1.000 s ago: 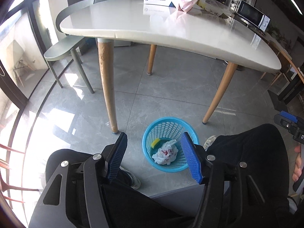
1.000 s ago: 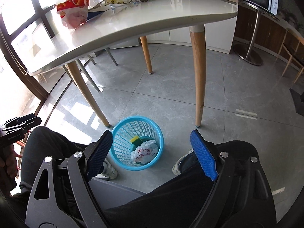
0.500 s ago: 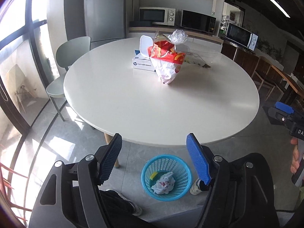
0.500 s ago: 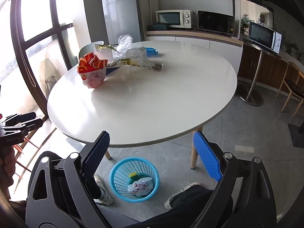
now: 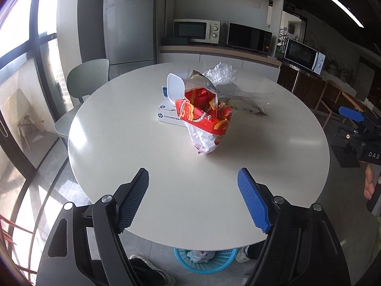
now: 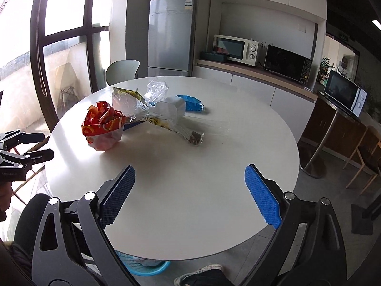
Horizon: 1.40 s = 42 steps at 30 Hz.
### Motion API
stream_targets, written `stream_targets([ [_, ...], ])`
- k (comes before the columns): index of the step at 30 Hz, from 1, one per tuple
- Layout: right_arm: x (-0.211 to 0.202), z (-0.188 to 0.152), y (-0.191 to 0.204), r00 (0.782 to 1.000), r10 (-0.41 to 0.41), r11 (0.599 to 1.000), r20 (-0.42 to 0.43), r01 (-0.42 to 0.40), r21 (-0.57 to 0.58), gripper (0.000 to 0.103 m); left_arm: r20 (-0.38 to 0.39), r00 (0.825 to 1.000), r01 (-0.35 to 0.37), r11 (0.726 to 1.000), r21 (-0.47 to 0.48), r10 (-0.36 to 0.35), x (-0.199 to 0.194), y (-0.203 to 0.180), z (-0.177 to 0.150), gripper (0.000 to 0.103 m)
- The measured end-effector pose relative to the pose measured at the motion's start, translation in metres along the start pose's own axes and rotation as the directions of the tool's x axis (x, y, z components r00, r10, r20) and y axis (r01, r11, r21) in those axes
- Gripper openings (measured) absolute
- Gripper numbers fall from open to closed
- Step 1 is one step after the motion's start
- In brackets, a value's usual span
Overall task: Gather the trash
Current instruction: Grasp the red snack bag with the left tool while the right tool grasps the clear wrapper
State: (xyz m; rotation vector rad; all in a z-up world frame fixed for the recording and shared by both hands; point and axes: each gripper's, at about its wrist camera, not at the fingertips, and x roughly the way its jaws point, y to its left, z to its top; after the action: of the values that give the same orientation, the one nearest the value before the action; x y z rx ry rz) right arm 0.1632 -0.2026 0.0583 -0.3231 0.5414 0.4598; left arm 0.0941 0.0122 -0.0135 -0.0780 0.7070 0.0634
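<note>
Round white table [image 5: 142,166], fridge [image 5: 129,23], microwaves, sunlit windows.

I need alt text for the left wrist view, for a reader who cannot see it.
The left hand-held gripper, jaws opening with nothing between them, points at a red and white snack bag on a round white table. A blue basket with trash stands on the floor below.
</note>
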Motion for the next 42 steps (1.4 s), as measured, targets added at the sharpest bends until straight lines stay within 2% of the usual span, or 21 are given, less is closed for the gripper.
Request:
stream_targets([
  [9,0.041,0.032,-0.001,0.999,0.009,0.989,-0.033,-0.014,-0.15,0.089,-0.04,0.999,-0.022,1.0,0.002,0.022,0.03,-0.007,0.016,0.077],
  [17,0.086,0.055,-0.024,0.997,-0.011,0.962,-0.078,-0.011,-0.274,0.089,-0.065,0.998,-0.028,0.999,-0.021,0.026,0.048,-0.01,0.029,0.081],
  [22,0.119,0.065,-0.032,0.991,-0.004,0.929,-0.137,-0.046,-0.366,0.089,-0.081,0.996,-0.032,0.999,-0.024,0.03,0.059,-0.015,0.034,0.083],
  [26,0.142,0.071,-0.036,0.986,0.015,0.914,-0.167,-0.081,-0.398,0.089,-0.11,0.993,-0.043,0.999,-0.014,0.041,0.068,-0.017,0.036,0.083],
  [30,0.166,0.078,-0.038,0.977,0.011,0.891,-0.213,-0.106,-0.441,0.088,-0.134,0.99,-0.051,0.998,-0.025,0.048,0.079,-0.014,0.042,0.083],
  [33,0.185,0.079,-0.036,0.963,0.018,0.869,-0.27,-0.149,-0.471,0.088,-0.147,0.988,-0.046,0.998,-0.041,0.039,0.085,-0.013,0.045,0.082],
  [36,0.202,0.075,-0.03,0.951,-0.005,0.842,-0.31,-0.164,-0.514,0.076,-0.133,0.99,-0.05,0.998,-0.026,0.046,0.089,-0.015,0.047,0.082],
  [37,0.206,0.073,-0.029,0.946,-0.001,0.842,-0.325,-0.175,-0.51,0.068,-0.13,0.991,-0.046,0.998,-0.031,0.042,0.091,-0.015,0.048,0.082],
  [39,0.213,0.071,-0.03,0.94,0.013,0.849,-0.342,-0.19,-0.492,0.062,-0.133,0.991,-0.041,0.998,-0.044,0.035,0.093,-0.012,0.046,0.082],
  [40,0.215,0.07,-0.031,0.936,0.021,0.856,-0.35,-0.198,-0.478,0.055,-0.132,0.991,-0.039,0.998,-0.049,0.032,0.094,-0.011,0.046,0.078],
  [41,0.217,0.068,-0.033,0.932,0.025,0.861,-0.361,-0.204,-0.466,0.042,-0.131,0.991,-0.034,0.998,-0.056,0.027,0.095,-0.01,0.045,0.074],
  [42,0.218,0.067,-0.034,0.931,0.02,0.865,-0.364,-0.199,-0.461,0.034,-0.131,0.991,-0.025,0.998,-0.062,0.017,0.095,-0.009,0.046,0.065],
])
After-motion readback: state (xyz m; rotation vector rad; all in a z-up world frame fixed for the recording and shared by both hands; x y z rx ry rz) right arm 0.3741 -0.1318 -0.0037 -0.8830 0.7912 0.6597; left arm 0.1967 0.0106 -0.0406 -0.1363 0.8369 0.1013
